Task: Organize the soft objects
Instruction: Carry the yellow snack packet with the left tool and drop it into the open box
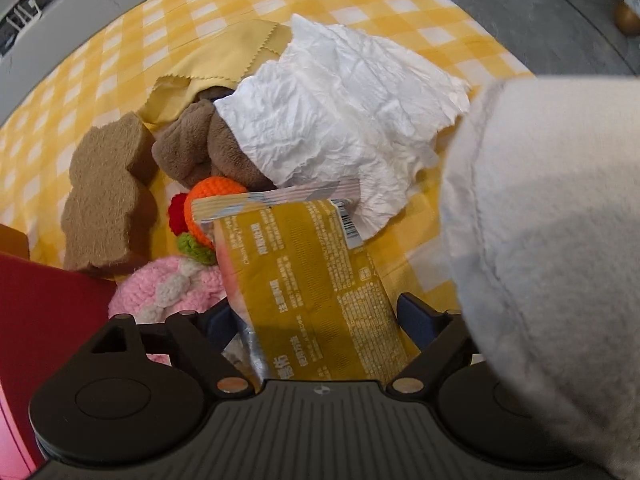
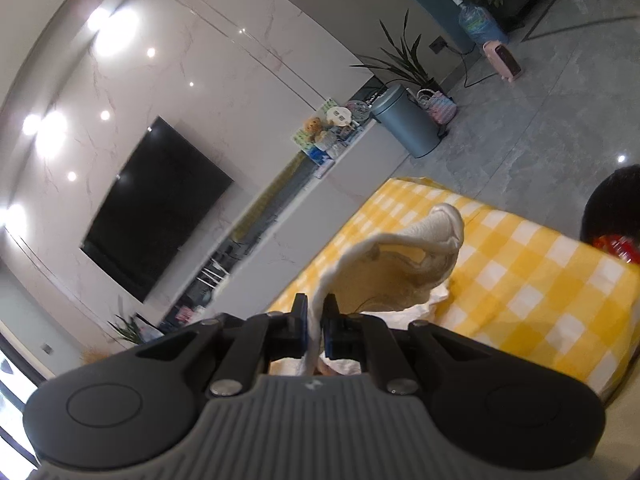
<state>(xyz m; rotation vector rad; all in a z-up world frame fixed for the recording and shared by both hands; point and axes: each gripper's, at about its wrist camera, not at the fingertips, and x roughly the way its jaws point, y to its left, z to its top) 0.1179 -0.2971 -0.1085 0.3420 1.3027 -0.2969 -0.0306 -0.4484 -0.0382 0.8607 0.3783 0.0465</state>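
My left gripper [image 1: 316,316] is open, its jaws standing either side of a yellow snack packet [image 1: 308,276]. Beyond lie a white crumpled tissue [image 1: 340,120], a brown plush toy [image 1: 192,144], a brown bear-shaped sponge [image 1: 108,196], an orange crochet fruit [image 1: 208,196], a pink knitted item [image 1: 172,288] and a yellow cloth [image 1: 224,60]. A white fleece piece [image 1: 552,260] hangs at the right. My right gripper [image 2: 316,316] is shut on the edge of that white fleece item [image 2: 400,256], held above the yellow checked tablecloth [image 2: 520,280].
A red box [image 1: 44,320] stands at the left edge of the left wrist view. The right wrist view shows a wall television [image 2: 156,208], a grey bin [image 2: 404,120] and grey floor [image 2: 540,128] past the table edge.
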